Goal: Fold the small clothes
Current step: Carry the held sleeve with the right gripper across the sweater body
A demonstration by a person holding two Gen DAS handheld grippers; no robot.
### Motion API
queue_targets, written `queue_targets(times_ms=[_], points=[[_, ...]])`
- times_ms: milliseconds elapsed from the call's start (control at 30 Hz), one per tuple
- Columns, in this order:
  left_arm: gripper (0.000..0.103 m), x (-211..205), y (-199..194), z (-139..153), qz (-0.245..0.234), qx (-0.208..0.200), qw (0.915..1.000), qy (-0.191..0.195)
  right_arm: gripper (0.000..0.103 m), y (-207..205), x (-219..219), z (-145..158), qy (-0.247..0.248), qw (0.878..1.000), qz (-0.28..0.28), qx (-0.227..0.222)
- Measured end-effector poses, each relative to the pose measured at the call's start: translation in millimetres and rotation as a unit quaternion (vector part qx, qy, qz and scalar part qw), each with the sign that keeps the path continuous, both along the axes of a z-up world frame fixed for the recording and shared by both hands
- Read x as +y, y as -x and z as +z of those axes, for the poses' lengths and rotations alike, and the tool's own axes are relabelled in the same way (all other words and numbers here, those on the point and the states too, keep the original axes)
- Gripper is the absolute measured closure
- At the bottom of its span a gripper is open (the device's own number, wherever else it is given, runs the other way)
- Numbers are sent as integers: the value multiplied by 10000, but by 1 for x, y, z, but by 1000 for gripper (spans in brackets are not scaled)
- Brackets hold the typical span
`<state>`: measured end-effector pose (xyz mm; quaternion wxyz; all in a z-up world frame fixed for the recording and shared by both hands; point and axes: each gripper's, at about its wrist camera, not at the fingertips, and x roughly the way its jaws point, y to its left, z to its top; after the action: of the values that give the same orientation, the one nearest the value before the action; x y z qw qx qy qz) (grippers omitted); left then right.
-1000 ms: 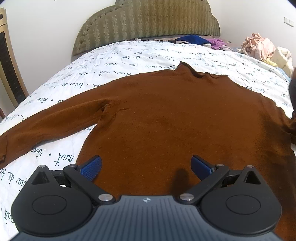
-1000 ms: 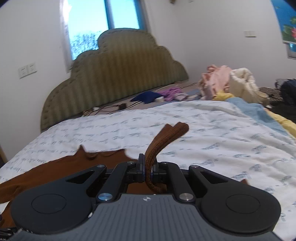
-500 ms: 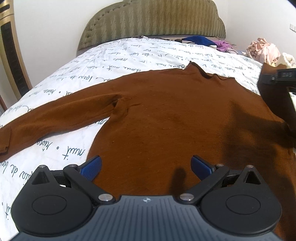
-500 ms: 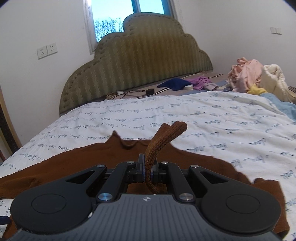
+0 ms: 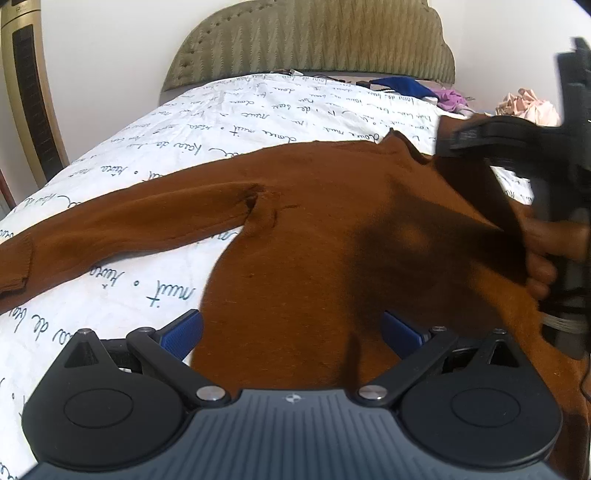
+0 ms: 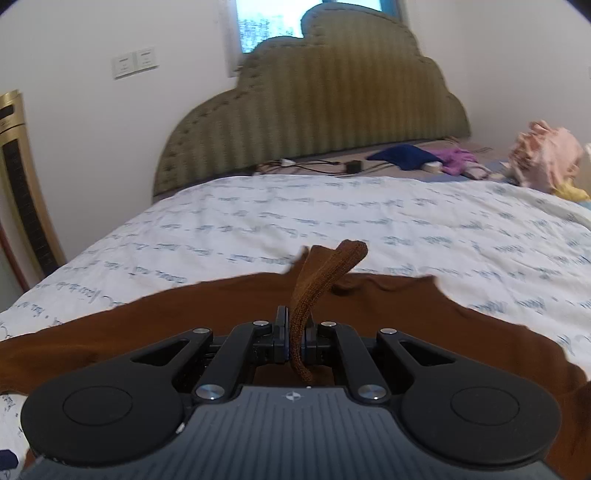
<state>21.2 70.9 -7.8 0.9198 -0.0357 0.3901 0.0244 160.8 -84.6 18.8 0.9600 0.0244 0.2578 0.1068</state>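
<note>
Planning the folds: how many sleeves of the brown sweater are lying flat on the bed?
1. The left sleeve lies flat across the white printed bedsheet; the other sleeve's ribbed cuff is pinched in the right gripper.

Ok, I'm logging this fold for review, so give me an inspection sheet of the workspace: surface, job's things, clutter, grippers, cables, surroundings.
Surface: bed with white script-print cover.
Job's things: brown sweater lying flat, one sleeve stretched out sideways; the other sleeve's cuff lifted over the body.
Clutter: blue cloth, purple cloth and pink clothes near the head of the bed.
Grippers: left gripper open, low over the sweater's hem; right gripper shut on the cuff.
Cables: black cables and a charger by the headboard.
Surroundings: green padded headboard, window, wall switches, gold tower fan.
</note>
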Motion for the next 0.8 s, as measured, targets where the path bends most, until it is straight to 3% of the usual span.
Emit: queue_targets(times_ms=[333,800], points=[[0,27,5,7,353,-33,9993,67,92,-16,60,-6,187,9981,570,102],[0,39,9,14,510,-46,9983,288,92,-23,91,-12,215,9946,982,276]])
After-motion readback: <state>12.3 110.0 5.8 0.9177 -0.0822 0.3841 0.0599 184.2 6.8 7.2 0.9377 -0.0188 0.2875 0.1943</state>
